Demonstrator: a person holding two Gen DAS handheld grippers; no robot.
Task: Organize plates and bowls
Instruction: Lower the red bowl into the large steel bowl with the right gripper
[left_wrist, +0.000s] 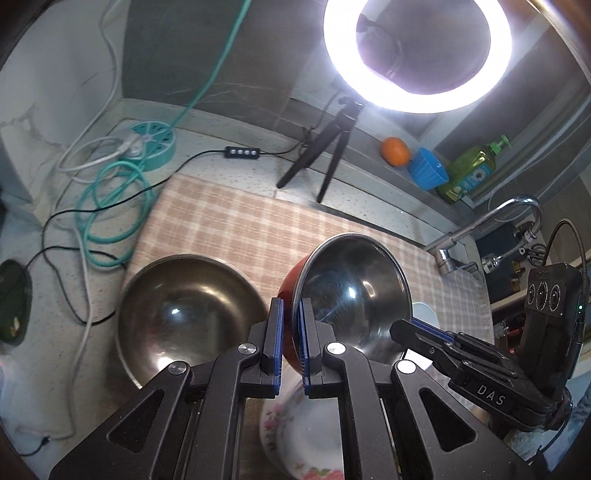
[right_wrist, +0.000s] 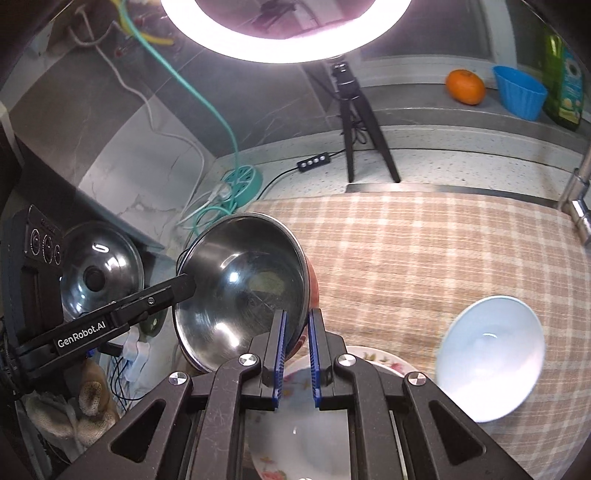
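Above the checked cloth (right_wrist: 424, 251), held clear of it: one bowl (left_wrist: 356, 291), steel inside, red outside, tilted so its mouth faces both cameras. Interior polished, with bright glints; red shell showing as a crescent along the rim.

Left gripper (left_wrist: 293, 339): jaws narrow, blue pads clamped on the bowl's rim at its near-left edge, red shell between them. Points steeply down toward the cloth.

Right gripper (right_wrist: 296, 350): jaws narrow, pads pinching the opposite edge of the same rim. In the left wrist view it comes in from the right, its fingertips at the bowl's lower right rim.

Directly under the held bowl: a floral plate (right_wrist: 373, 363), white with pink flowers at the border, lying on the cloth.

Left of the held bowl, on the cloth: a larger steel bowl (left_wrist: 184, 295), upright.

Right of the held bowl, on the cloth: a white bowl (right_wrist: 491, 350), tipped toward the camera.

Beyond the held bowl: ring light (left_wrist: 417, 55) on a black tripod (left_wrist: 314, 158), orange (left_wrist: 396, 151), blue cup (left_wrist: 426, 168), green soap bottle (left_wrist: 471, 170), faucet (left_wrist: 480, 232).
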